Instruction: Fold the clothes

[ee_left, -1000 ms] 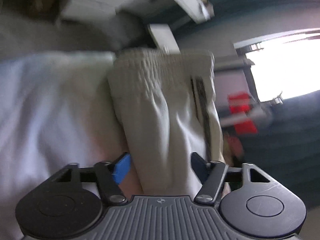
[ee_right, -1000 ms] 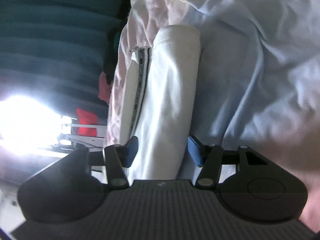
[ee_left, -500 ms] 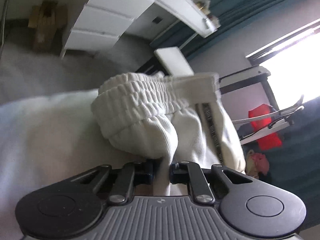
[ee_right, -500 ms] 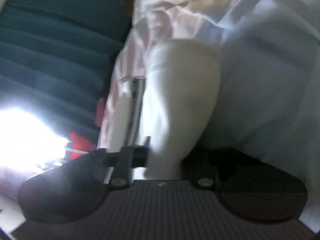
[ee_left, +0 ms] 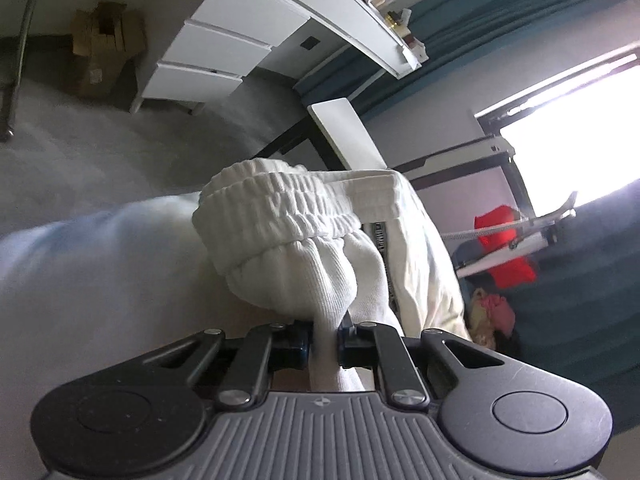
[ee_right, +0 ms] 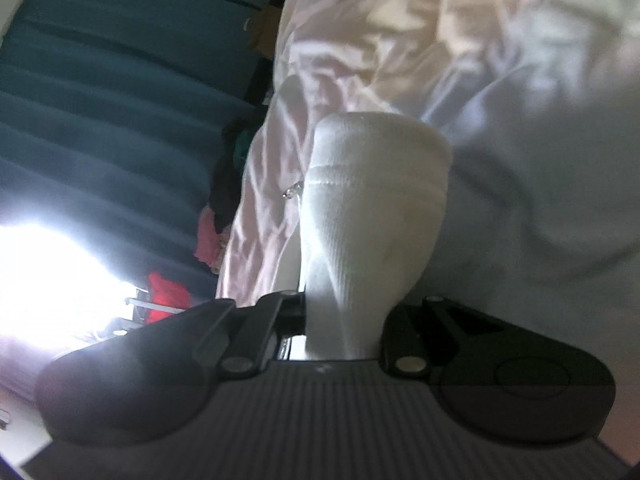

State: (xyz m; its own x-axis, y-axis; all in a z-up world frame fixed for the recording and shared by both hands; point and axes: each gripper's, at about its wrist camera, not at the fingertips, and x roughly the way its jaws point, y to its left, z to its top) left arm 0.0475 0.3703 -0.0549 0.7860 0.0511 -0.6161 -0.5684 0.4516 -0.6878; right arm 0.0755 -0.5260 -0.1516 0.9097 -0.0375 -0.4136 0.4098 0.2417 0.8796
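Observation:
White sweatpants (ee_left: 320, 240) with an elastic waistband and a dark side stripe lie bunched on a pale bedsheet (ee_left: 100, 280). My left gripper (ee_left: 324, 344) is shut on a fold of the pants just below the waistband. In the right wrist view the same white pants (ee_right: 372, 208) rise as a thick folded roll. My right gripper (ee_right: 340, 332) is shut on the pants fabric, its fingertips hidden by the cloth.
A white drawer unit (ee_left: 224, 60) and shelf stand beyond the bed, with a cardboard box (ee_left: 104, 44) on the floor. A bright window (ee_left: 580, 128), teal curtain (ee_right: 120, 100), red item (ee_left: 504, 248) and crumpled pinkish sheet (ee_right: 380, 40) surround the bed.
Both grippers were open around the pants a second ago. Both have closed on the fabric and lifted it, bunching the waistband and the leg roll.

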